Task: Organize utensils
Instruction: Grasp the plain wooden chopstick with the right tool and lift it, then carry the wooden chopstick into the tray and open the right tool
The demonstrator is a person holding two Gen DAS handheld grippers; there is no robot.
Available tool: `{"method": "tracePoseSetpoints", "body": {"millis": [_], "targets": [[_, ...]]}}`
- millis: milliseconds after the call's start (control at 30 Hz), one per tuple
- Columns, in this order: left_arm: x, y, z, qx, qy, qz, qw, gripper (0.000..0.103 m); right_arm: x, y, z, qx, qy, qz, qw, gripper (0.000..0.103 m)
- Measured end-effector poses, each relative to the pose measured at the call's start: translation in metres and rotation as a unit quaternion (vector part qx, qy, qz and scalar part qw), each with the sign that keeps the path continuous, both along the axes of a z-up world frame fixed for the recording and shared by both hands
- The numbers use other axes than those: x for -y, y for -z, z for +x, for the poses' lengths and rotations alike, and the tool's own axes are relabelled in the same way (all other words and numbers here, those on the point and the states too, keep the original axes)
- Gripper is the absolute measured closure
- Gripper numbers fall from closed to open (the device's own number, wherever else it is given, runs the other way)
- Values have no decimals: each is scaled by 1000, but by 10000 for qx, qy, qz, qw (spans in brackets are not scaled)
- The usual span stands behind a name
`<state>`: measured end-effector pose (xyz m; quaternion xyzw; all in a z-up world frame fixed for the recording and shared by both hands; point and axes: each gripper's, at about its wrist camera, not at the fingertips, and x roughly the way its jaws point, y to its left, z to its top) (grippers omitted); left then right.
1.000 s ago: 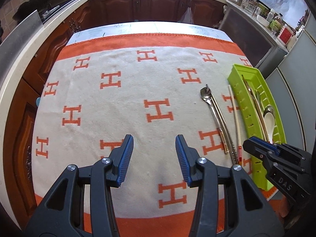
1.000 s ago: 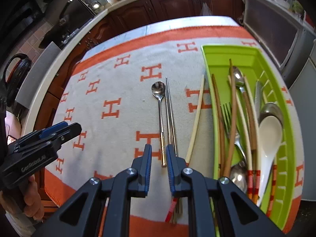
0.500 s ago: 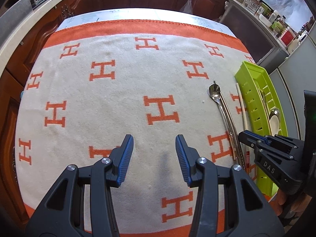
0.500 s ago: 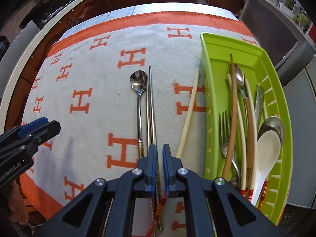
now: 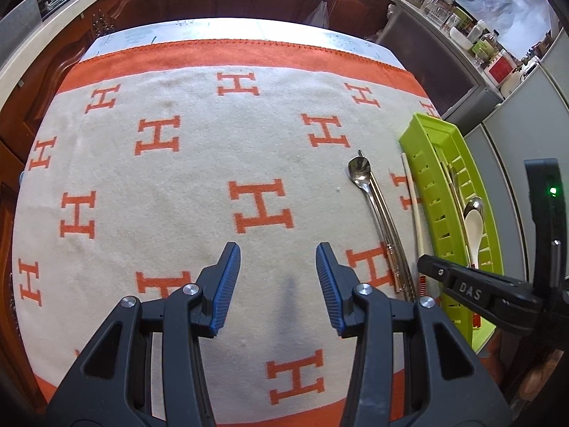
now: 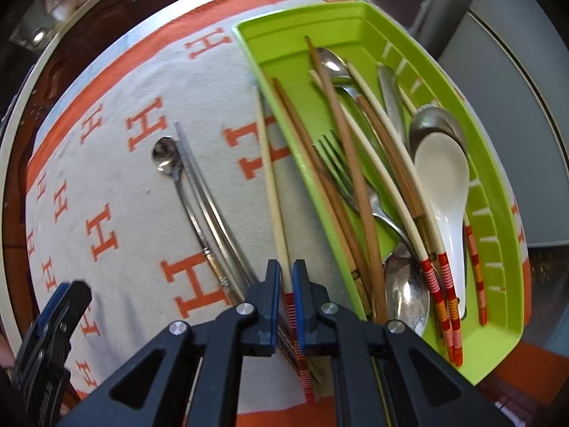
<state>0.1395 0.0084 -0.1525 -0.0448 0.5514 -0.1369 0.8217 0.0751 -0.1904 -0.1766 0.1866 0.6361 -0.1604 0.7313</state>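
The right gripper (image 6: pixel 283 283) has just finished clamping the cream chopstick (image 6: pixel 268 178) lying at centre frame, beside the green tray (image 6: pixel 505 213). The left gripper (image 5: pixel 277 284) is hovering released, grasping nothing. Lifting looks ready to begin.

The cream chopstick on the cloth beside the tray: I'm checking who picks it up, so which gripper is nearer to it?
Right. The right gripper is shut on the cream chopstick near its striped end; the left gripper hangs open over bare cloth, well aside.
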Motion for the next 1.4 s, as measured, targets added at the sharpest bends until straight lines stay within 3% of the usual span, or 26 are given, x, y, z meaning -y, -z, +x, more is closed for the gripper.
{"method": "tracePoseSetpoints", "body": {"millis": [167, 333, 500, 767, 1000, 1133, 1300, 1400], "targets": [[-6, 2, -3, -64, -107, -60, 9999, 62, -8, 3, 2, 17, -203, -111, 9997, 97], [-8, 2, -5, -129, -120, -76, 9998, 62, -11, -3, -10, 373, -317, 205, 9986, 98], [0, 2, -6, -145, -72, -127, 9998, 62, -1, -29, -34, 860, -527, 303, 9944, 98], [39, 9, 6, -244, 55, -513, 9984, 62, 31, -65, -64, 1630, -587, 638, 9828, 98], [83, 25, 12, -336, 70, -185, 9992, 64, 58, -81, -77, 2077, -682, 864, 9720, 98], [101, 35, 14, -419, 87, 142, 9990, 80, 70, -86, -79, 2271, -718, 1040, 9656, 98], [111, 38, 14, -240, -40, 691, 9973, 100, 75, -88, -79, 2442, -774, 1144, 9598, 98], [110, 39, 15, -219, -88, 713, 9972, 103, 80, -90, -79, 2541, -762, 1187, 9568, 98]]}}
